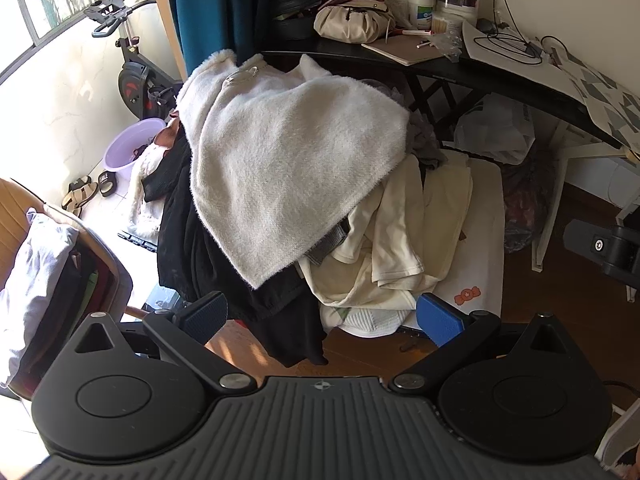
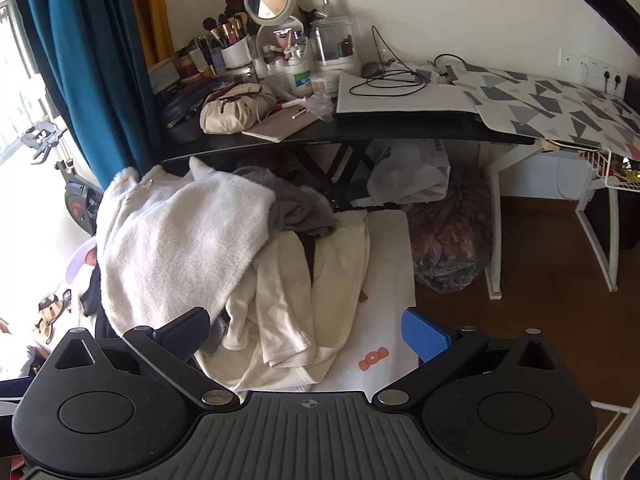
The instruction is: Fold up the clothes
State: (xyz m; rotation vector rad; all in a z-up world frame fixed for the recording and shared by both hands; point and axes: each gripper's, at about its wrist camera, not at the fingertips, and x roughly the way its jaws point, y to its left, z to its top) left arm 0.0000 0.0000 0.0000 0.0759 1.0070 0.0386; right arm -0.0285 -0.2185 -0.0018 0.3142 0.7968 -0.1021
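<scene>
A heap of clothes fills the middle of both views. On top lies a fluffy white garment [image 1: 280,152] [image 2: 176,240]. Under it sit a black garment [image 1: 192,248], a grey one [image 2: 296,204] and cream garments [image 1: 384,240] [image 2: 288,300]. A white cloth with an orange candy print [image 1: 468,294] [image 2: 374,358] lies at the heap's right side. My left gripper [image 1: 322,314] is open, just short of the black and cream garments, with nothing between its fingers. My right gripper [image 2: 306,334] is open above the cream garments and holds nothing.
A black desk [image 2: 360,132] crowded with cosmetics, a mirror, a notebook and cables stands behind the heap. Plastic bags [image 2: 448,248] lie under it. An exercise bike [image 1: 132,80], a purple basin [image 1: 124,148] and sandals sit at the left. A chair with clothes [image 1: 44,264] is near left.
</scene>
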